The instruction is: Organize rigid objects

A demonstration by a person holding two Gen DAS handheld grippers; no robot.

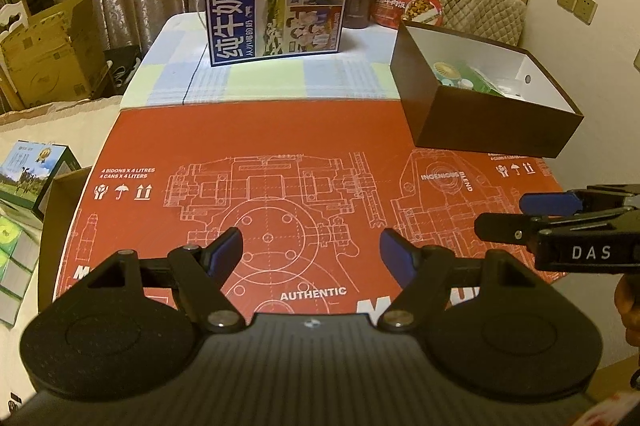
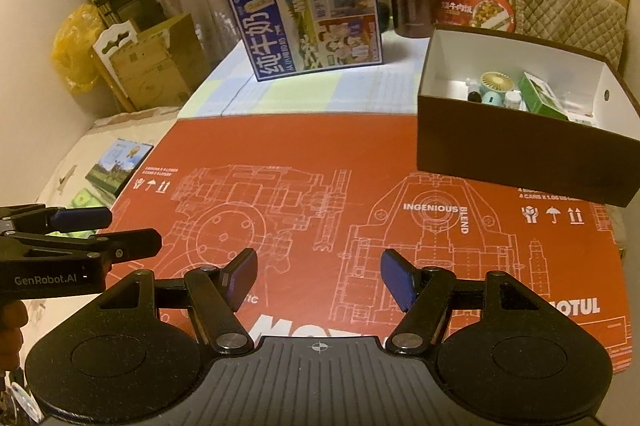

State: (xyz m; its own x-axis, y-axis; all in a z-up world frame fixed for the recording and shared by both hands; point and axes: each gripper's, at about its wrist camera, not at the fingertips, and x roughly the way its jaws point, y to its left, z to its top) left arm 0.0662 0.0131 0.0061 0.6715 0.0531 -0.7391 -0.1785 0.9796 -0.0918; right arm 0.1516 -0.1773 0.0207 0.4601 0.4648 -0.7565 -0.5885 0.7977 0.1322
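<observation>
Both grippers hang over the red printed cardboard sheet (image 1: 280, 146) with jaws spread wide and nothing between them: left gripper (image 1: 311, 249), right gripper (image 2: 319, 276). The brown open box (image 2: 520, 162) holding small bottles and a green carton sits ahead and right of both, while the blue milk carton (image 1: 276, 6) stands further ahead.

One blue milk carton (image 2: 308, 22) far back; one brown jar (image 2: 412, 0); one red noodle bowl (image 2: 474, 8); one open brown box (image 2: 520, 154) right; two grippers, left (image 1: 311, 250) and right (image 2: 319, 276).
</observation>
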